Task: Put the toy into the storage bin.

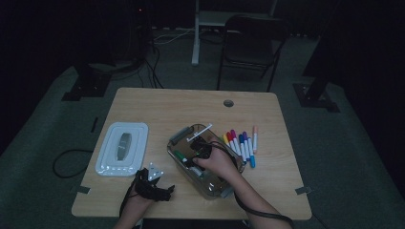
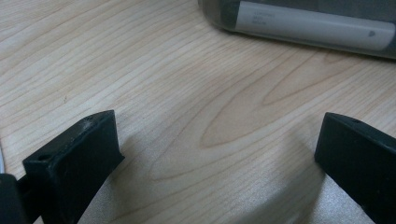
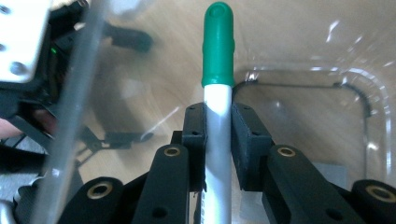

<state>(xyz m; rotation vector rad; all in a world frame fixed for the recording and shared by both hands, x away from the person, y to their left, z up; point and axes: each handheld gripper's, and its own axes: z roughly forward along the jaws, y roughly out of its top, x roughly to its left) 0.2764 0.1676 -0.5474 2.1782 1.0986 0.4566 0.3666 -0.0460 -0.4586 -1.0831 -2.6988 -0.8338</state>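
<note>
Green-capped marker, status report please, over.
Right gripper shut on the green-capped white marker, down inside the clear plastic box. Left gripper open, resting over the bare wooden table. Nothing in the way.

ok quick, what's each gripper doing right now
left gripper: jaws open, nothing between them, over bare table.
right gripper: jaws shut on a green marker, inside the clear box.

The green-capped marker (image 3: 218,112) is cut off at the right gripper view's bottom edge, its lower barrel unseen.
</note>
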